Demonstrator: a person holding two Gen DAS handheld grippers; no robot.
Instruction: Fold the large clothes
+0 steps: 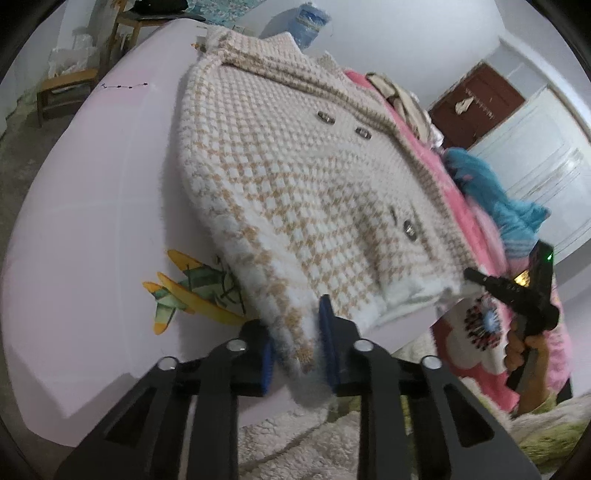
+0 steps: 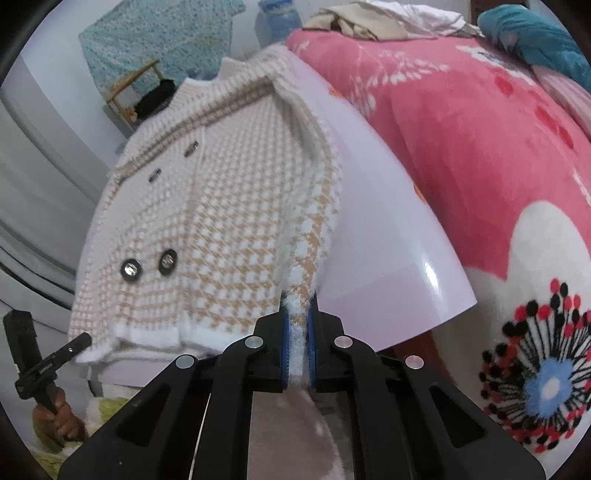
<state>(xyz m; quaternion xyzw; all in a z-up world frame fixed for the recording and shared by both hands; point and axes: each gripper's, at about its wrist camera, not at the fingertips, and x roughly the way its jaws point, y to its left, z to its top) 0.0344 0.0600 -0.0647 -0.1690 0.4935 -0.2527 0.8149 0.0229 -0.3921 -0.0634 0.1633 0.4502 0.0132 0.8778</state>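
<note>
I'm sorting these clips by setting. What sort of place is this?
Probably a bedroom at home: a pink flowered blanket with heaped clothes beside the white board, and a brown door behind.

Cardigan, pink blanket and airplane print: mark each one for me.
cardigan (image 1: 288,192): left wrist view, middle of the checked knit front.
pink blanket (image 2: 443,122): right wrist view, plain pink area above the flower pattern.
airplane print (image 1: 188,291): left wrist view, yellow-green wing on the white board.
</note>
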